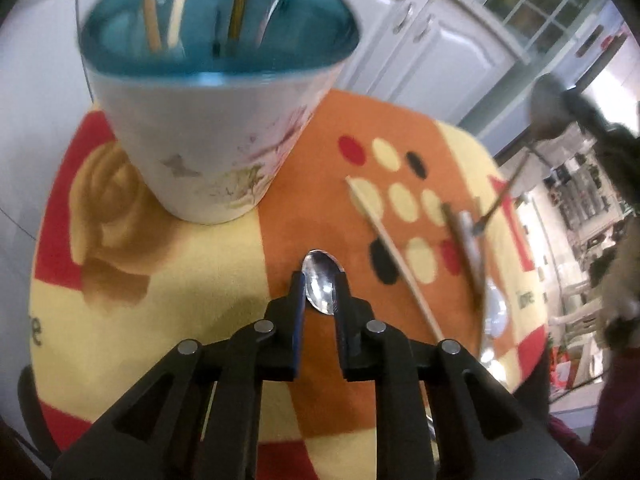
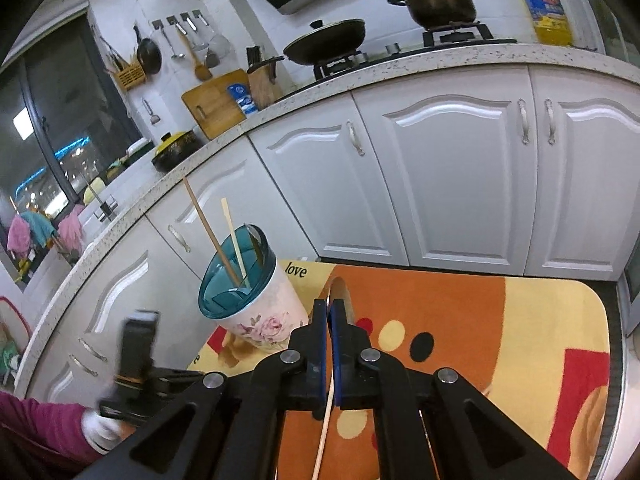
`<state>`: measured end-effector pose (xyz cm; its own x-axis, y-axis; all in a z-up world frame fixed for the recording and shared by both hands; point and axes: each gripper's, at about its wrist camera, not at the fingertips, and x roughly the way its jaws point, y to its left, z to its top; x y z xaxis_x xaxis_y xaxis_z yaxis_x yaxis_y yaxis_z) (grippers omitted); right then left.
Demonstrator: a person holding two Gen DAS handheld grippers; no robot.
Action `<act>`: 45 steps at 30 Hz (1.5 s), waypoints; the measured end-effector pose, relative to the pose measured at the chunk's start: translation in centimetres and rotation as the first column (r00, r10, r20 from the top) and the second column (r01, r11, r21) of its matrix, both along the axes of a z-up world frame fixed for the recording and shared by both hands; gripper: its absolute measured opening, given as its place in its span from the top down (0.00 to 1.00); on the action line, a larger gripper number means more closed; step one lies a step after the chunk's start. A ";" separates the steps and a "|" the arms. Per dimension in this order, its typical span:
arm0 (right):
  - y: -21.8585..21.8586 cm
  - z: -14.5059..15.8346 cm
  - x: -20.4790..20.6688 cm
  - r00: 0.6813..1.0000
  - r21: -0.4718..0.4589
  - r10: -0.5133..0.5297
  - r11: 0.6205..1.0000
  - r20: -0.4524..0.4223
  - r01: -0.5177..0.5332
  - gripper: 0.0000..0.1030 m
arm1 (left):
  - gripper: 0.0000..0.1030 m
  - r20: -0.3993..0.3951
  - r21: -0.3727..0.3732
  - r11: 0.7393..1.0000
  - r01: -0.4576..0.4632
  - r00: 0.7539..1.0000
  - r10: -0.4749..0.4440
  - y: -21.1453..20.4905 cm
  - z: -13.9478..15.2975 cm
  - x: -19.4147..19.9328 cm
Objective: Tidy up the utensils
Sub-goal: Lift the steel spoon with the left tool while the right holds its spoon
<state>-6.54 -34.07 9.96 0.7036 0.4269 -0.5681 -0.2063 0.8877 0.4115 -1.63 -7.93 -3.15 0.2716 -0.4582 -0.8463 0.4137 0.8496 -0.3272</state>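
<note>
A white floral cup [image 1: 208, 152] with a teal insert stands on the orange, yellow and red mat [image 1: 192, 272] and holds chopsticks and a spoon. My left gripper [image 1: 322, 292] hangs just above the mat in front of the cup, shut on a metal spoon [image 1: 320, 280], whose bowl sticks out between the fingertips. In the right wrist view my right gripper [image 2: 330, 308] is raised, to the right of the cup [image 2: 260, 316]. It is shut on a long-handled spoon [image 2: 338, 290] seen edge-on, handle trailing down. On the mat lie a pale chopstick [image 1: 394, 258], a brown chopstick [image 1: 460, 240] and another spoon [image 1: 496, 312].
White cabinet doors [image 2: 440, 184] stand right behind the mat, under a speckled counter [image 2: 400, 68] with a stove and pots. A gloved hand [image 2: 100, 432] with a pink sleeve is at the lower left. The mat's right half [image 2: 520, 340] is bare.
</note>
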 end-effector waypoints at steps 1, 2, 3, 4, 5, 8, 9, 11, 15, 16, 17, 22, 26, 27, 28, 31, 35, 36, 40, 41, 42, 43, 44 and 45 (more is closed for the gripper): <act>-0.2 0.1 -0.1 1.000 0.008 -0.006 1.000 0.001 0.006 0.98 | 0.88 -0.008 0.002 1.000 0.001 1.000 -0.001 -0.2 -0.4 0.2; -0.4 0.2 -0.1 1.000 0.015 -0.009 1.000 0.002 0.009 0.98 | 0.88 -0.017 -0.001 1.000 0.007 1.000 -0.007 -0.3 -0.8 0.4; -0.6 0.2 -0.2 1.000 0.018 -0.010 1.000 0.003 0.010 0.98 | 0.88 -0.027 -0.004 1.000 0.018 0.999 -0.018 -0.6 -1.2 0.6; -0.7 0.3 -0.2 1.000 0.019 -0.011 1.000 0.005 0.011 0.99 | 0.88 -0.034 -0.006 1.000 0.027 0.999 -0.028 -0.8 -1.4 0.6; -0.8 0.3 -0.3 1.000 0.021 -0.012 1.000 0.008 0.012 0.99 | 0.88 -0.030 -0.009 0.999 0.033 0.999 -0.033 -1.0 -1.6 0.6; -1.2 0.3 -0.3 1.000 0.032 -0.018 0.999 0.005 0.018 0.99 | 0.90 -0.018 -0.012 0.999 0.044 0.999 -0.044 -1.2 -1.6 0.8; -1.3 0.1 -0.3 1.000 0.037 -0.020 0.999 0.004 0.020 0.99 | 0.92 -0.026 -0.019 0.999 0.041 0.999 -0.041 -1.3 -1.6 0.9; -1.4 0.0 -0.2 1.000 0.039 -0.021 0.999 0.002 0.021 0.99 | 0.95 -0.045 -0.044 0.998 0.036 0.998 -0.038 -1.2 -1.8 1.2; -1.5 -0.3 -0.2 1.000 0.033 -0.026 0.999 -0.005 0.026 0.99 | 0.98 -0.038 -0.048 0.998 0.041 0.998 -0.042 -1.3 -1.5 0.9; -1.5 -0.5 -0.1 1.000 0.033 -0.026 0.999 -0.011 0.027 0.99 | 0.98 -0.033 -0.046 0.998 0.041 0.999 -0.042 -1.3 -1.4 0.8; -1.4 -0.6 -0.1 1.000 0.029 -0.020 0.999 -0.017 0.021 0.99 | 0.98 -0.030 -0.046 0.998 0.040 0.999 -0.041 -1.3 -1.4 0.8; -0.1 -3.1 1.5 0.994 -0.041 0.004 0.999 -0.105 -0.008 0.88 | 0.98 -0.037 -0.064 0.998 0.011 0.999 -0.013 -0.5 -1.2 0.5; 1.5 -6.3 3.6 0.987 -0.154 0.022 0.987 -0.161 -0.047 0.67 | 0.98 -0.027 -0.075 0.997 -0.010 1.000 0.008 0.2 -0.5 0.5; 1.6 -6.8 4.2 0.986 -0.168 0.014 0.985 -0.168 -0.043 0.67 | 0.99 -0.025 -0.079 0.997 -0.013 1.000 0.012 0.3 -0.2 0.4; 1.6 -7.4 4.8 0.986 -0.180 0.003 0.983 -0.169 -0.034 0.67 | 0.99 -0.021 -0.085 0.996 -0.016 1.000 0.014 0.5 0.0 0.4; 1.7 -8.7 6.9 0.984 -0.210 -0.012 0.977 -0.180 -0.027 0.67 | 0.99 -0.007 -0.088 0.996 -0.016 1.000 0.015 0.6 0.5 0.2; 1.3 -10.3 10.2 0.979 -0.255 -0.030 0.967 -0.200 -0.022 0.67 | 0.99 -0.003 -0.092 0.996 -0.015 1.000 0.015 0.6 0.7 0.0; 1.1 -10.6 11.0 0.977 -0.258 -0.038 0.966 -0.208 -0.018 0.67 | 0.99 -0.004 -0.095 0.995 -0.015 1.000 0.015 0.6 0.8 0.0; 0.1 -12.6 14.1 0.967 -0.258 -0.020 0.965 -0.253 -0.047 0.67 | 0.99 -0.013 -0.110 0.994 -0.018 1.000 0.017 0.6 1.2 0.1; 0.0 -13.0 14.7 0.963 -0.249 -0.002 0.966 -0.268 -0.067 0.67 | 0.99 -0.012 -0.112 0.994 -0.019 1.000 0.017 0.8 1.3 0.1; -0.2 -13.5 15.2 0.960 -0.239 0.020 0.967 -0.280 -0.090 0.67 | 0.99 -0.013 -0.112 0.994 -0.019 1.000 0.018 0.8 1.4 0.2; -0.2 -13.9 15.7 0.955 -0.233 0.043 0.966 -0.292 -0.114 0.67 | 0.99 -0.014 -0.112 0.994 -0.020 1.000 0.019 0.8 1.4 0.3; -0.2 -14.1 15.8 0.956 -0.230 0.058 0.965 -0.289 -0.128 0.67 | 0.99 -0.017 -0.112 0.993 -0.022 1.000 0.021 1.2 1.2 0.3; -0.3 -14.1 16.0 0.958 -0.224 0.076 0.964 -0.276 -0.141 0.67 | 0.99 -0.022 -0.112 0.993 -0.025 0.999 0.023 1.2 1.2 0.4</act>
